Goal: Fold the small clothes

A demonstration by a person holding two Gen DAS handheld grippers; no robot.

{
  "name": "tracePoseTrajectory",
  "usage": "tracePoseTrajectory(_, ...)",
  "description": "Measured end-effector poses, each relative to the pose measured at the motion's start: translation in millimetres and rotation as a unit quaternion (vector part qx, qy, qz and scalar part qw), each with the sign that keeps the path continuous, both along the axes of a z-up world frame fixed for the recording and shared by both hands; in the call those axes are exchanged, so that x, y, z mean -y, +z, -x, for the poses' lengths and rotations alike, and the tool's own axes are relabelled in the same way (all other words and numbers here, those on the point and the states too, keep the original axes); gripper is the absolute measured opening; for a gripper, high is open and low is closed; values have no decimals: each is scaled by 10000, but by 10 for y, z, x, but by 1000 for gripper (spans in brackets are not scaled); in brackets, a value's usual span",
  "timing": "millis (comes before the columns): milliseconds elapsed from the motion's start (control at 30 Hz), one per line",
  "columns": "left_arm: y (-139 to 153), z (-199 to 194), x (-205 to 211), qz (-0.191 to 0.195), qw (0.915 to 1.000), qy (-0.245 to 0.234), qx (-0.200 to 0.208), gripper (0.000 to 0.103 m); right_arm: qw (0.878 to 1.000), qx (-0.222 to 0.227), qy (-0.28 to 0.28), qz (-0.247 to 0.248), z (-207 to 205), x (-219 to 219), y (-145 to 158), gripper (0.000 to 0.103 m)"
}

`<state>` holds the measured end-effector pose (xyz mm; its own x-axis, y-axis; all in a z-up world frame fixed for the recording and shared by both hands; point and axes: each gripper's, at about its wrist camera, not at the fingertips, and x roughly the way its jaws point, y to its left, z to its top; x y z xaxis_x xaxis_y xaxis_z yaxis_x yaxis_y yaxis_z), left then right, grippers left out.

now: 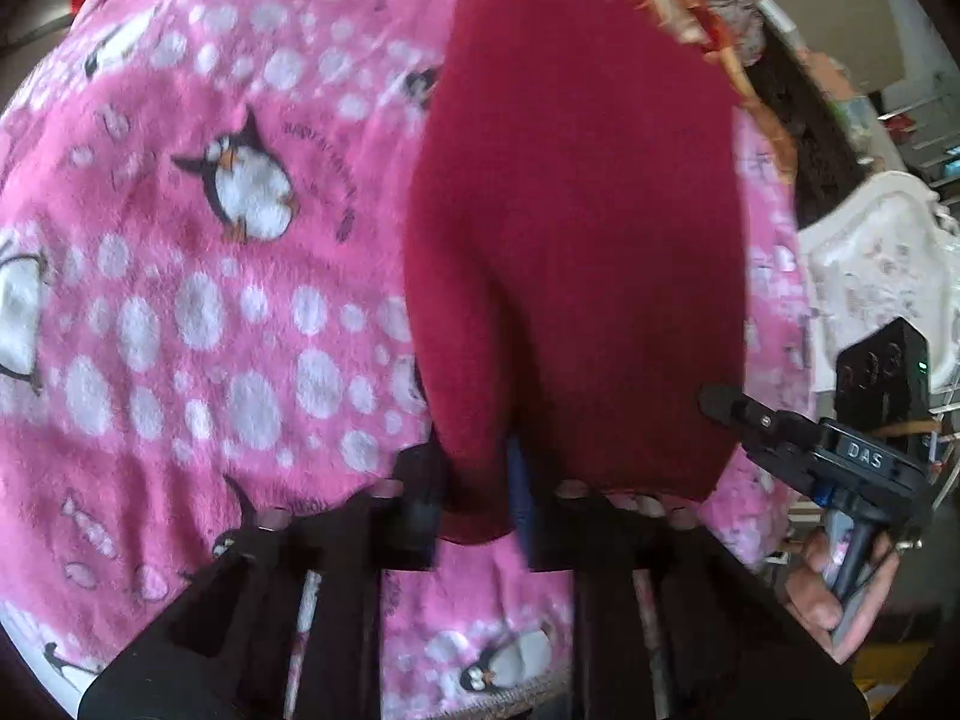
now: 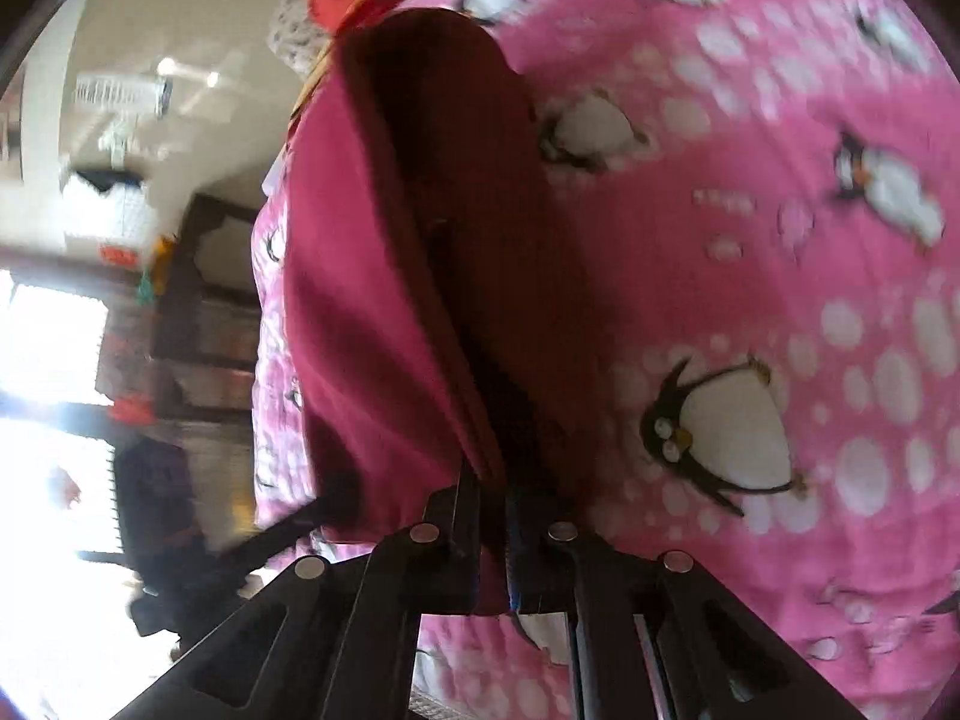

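Two sets of jaws are clamping the red garment (image 1: 570, 240): left gripper (image 1: 480, 516) and right gripper (image 2: 498, 540). I am fearing the thin corner bites slipping, dropping the fold crooked onto the penguin blanket (image 1: 210, 300).

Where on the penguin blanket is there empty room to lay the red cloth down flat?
Free: the wide stretch of penguin blanket left of the dark red cloth. Crowded: the far right corner, where a woven basket borders the cloth, and the right edge, by the other tool.

a fluffy pink fleece blanket (image 1: 198, 312) printed with penguins and white dots covers the surface; a dark red knitted garment (image 1: 576, 252) lies on it.
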<state>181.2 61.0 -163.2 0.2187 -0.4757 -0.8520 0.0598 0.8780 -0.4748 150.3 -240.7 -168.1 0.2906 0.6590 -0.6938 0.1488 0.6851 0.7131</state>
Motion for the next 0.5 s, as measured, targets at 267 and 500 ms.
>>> tracePoseTrajectory(267, -177, 43, -58, -232, 9993, -234, -184, 18, 9991, -27, 250, 333, 12, -113, -47, 5)
tracePoseTrajectory(500, 483, 177, -399, 257, 9981, -182, 523, 49, 9963, 495, 550, 439, -48, -297, 416, 49)
